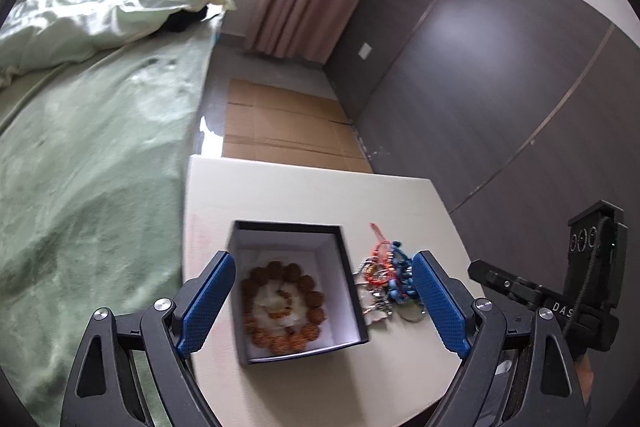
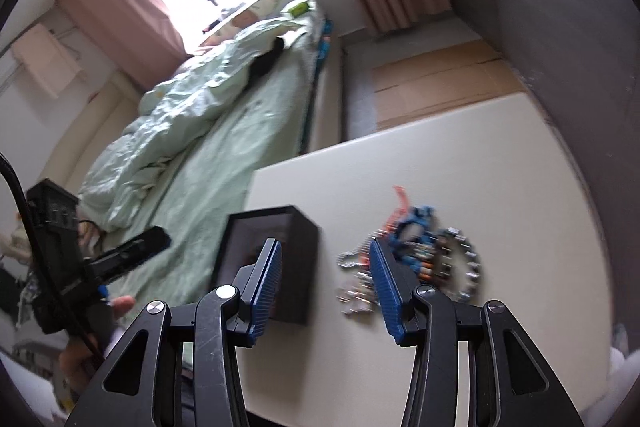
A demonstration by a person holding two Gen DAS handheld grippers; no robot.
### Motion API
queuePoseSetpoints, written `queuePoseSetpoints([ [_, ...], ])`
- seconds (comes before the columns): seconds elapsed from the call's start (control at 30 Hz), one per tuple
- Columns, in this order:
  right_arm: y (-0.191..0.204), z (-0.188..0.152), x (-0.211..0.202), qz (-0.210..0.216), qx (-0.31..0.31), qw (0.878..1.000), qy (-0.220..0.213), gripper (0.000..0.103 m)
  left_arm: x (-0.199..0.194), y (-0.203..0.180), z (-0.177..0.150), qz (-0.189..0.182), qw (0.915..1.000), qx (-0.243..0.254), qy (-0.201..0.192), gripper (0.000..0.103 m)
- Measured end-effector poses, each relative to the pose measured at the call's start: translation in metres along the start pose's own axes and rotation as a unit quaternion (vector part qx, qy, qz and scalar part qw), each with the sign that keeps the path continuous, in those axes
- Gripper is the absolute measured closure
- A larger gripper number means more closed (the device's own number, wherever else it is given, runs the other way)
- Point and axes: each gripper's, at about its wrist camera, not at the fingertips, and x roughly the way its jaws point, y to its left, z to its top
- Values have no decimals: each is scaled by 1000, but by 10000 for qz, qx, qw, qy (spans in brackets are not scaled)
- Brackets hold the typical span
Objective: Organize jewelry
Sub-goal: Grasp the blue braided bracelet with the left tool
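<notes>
A black box (image 1: 286, 227) with a white lining stands on the cream table (image 1: 312, 191) and holds a ring of brown beads (image 1: 298, 337). To its right lies a tangled pile of jewelry (image 1: 386, 279) in blue, orange and silver. My left gripper (image 1: 324, 303) hovers open above the box, one pad on each side of it in the picture. In the right wrist view my right gripper (image 2: 326, 281) is open with nothing between its pads. It hangs over bare table between the box (image 2: 280, 223) and the jewelry pile (image 2: 424, 251).
A bed with a green blanket (image 1: 92, 187) runs along the table's left side. Flat cardboard (image 1: 280, 123) lies on the floor beyond the table, and dark wall panels (image 1: 500, 87) stand to the right. A hand (image 2: 76, 359) holds the left gripper at the picture's lower left.
</notes>
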Motion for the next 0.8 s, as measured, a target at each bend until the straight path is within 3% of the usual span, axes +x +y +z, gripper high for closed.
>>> queuePoseSetpoints([
  [0.13,-22,-3,-10,-132,284,9995,-41,39,13,-21,-3,-49,9997,228,84,13],
  [0.3,-46,-7,-20,-233,660,9975,-117,37,32,-48,-6,-176,9981,527,259,16],
  [0.57,-82,-18,-20,-326,1333,9905,39,37,60,-75,-5,-278,9948,744,635,49],
  [0.8,-106,-19,-26,-308,1650,9858,-16,37,90,-94,0,-164,9898,918,1074,63],
])
